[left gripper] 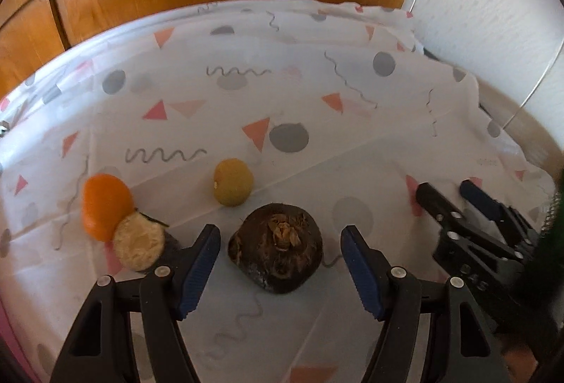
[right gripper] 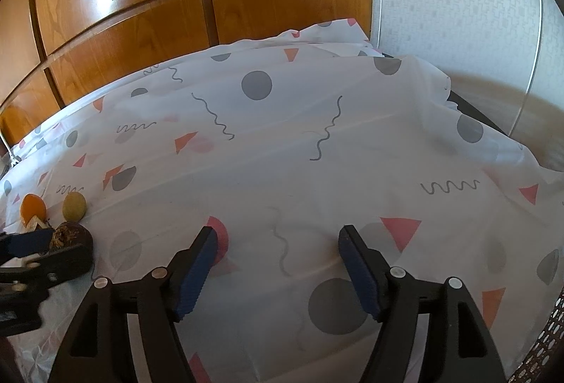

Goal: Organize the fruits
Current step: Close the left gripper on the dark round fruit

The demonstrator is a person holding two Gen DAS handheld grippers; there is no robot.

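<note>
I am holding my left tongs (left gripper: 280, 272) spread apart around the dark round fruit (left gripper: 275, 247), one pad on each side of it and neither pressing on it yet, so nothing is gripped. That fruit is sitting on the patterned cloth (left gripper: 317, 101) that covers the worktop, near the worktop's near edge. Just behind it a yellow-green fruit (left gripper: 233, 182) is lying alone, and toward the left edge an orange (left gripper: 105, 205) is touching a pale, fibrous cut piece (left gripper: 139, 243) that is leaning against it.

My right tongs (right gripper: 275, 272) are hanging apart over bare cloth well to the right of the fruits, with nothing between them. At the near right corner a dark perforated rim (right gripper: 543, 351) is showing, perhaps a basket, though I cannot tell for sure.

As I am judging it, the sorting is barely under way: all four pieces are lying loose on the cloth and none is visibly in any container. What is left is closing on the dark fruit, carrying it off, then handling the other three
</note>
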